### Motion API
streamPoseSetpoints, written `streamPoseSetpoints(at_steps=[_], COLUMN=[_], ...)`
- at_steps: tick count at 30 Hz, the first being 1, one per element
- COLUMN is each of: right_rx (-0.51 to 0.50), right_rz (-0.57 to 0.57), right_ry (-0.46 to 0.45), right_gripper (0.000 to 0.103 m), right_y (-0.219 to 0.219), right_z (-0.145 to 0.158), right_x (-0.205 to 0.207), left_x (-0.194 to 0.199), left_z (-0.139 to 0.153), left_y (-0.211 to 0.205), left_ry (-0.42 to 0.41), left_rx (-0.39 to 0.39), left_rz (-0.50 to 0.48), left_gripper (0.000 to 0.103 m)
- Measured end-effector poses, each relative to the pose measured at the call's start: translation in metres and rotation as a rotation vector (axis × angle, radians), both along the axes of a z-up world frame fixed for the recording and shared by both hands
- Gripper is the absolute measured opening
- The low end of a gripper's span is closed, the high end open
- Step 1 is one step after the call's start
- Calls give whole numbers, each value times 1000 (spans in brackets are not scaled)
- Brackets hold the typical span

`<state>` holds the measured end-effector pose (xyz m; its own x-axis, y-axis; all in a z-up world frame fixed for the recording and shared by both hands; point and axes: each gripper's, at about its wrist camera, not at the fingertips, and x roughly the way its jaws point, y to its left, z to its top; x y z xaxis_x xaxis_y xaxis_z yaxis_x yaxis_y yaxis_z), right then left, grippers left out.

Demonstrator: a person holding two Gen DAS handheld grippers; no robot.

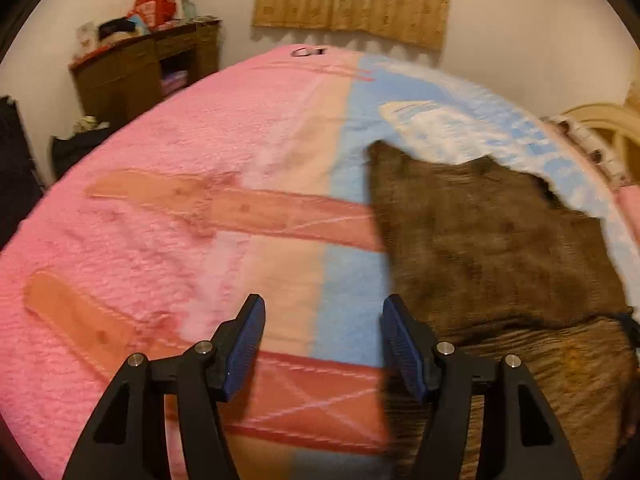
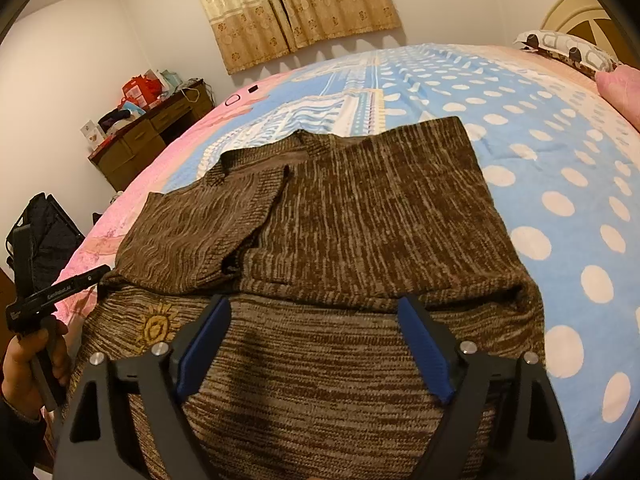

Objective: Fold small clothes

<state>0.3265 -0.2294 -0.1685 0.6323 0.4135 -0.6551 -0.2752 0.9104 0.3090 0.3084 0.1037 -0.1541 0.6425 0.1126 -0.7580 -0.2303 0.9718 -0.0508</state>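
A brown knitted sweater [image 2: 360,208] lies on the bed with one sleeve folded in across its body; a yellow sun emblem [image 2: 158,326] shows near its lower left. My right gripper [image 2: 314,308] hovers open just above the sweater's near part, with nothing pinched between its blue pads. In the left wrist view the sweater [image 1: 480,240] lies to the right, blurred. My left gripper [image 1: 322,312] is open over the pink and blue bedspread [image 1: 200,140], just left of the sweater's edge, and holds nothing. A person's hand [image 2: 24,368] grips the left tool at the right wrist view's left edge.
A wooden desk [image 1: 148,68] piled with clutter stands against the far wall left of the bed. A beige curtain [image 2: 292,8] hangs behind. A pillow [image 2: 568,50] and headboard lie at the far right. A small dark object [image 1: 308,52] rests on the bed's far edge.
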Motion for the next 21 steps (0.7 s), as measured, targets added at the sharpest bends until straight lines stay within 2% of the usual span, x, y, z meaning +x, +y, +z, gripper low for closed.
streamPoseSetpoints(at_steps=[3, 8, 17, 21], right_rx=[31, 95, -6, -16], right_rz=[0, -26, -21, -53], right_ry=[-7, -22, -3, 15], right_gripper=[88, 88, 88, 88], right_y=[-5, -19, -29, -39], right_z=[1, 8, 29, 30], right_x=[-1, -7, -48, -69], left_x=[-4, -28, -88, -114], left_z=[6, 21, 37, 23], left_y=[12, 18, -25, -38], left_ry=[-6, -54, -110, -42], left_rx=[24, -125, -38, -36], left_rz=[38, -29, -144, -143], left_gripper=[62, 62, 63, 64])
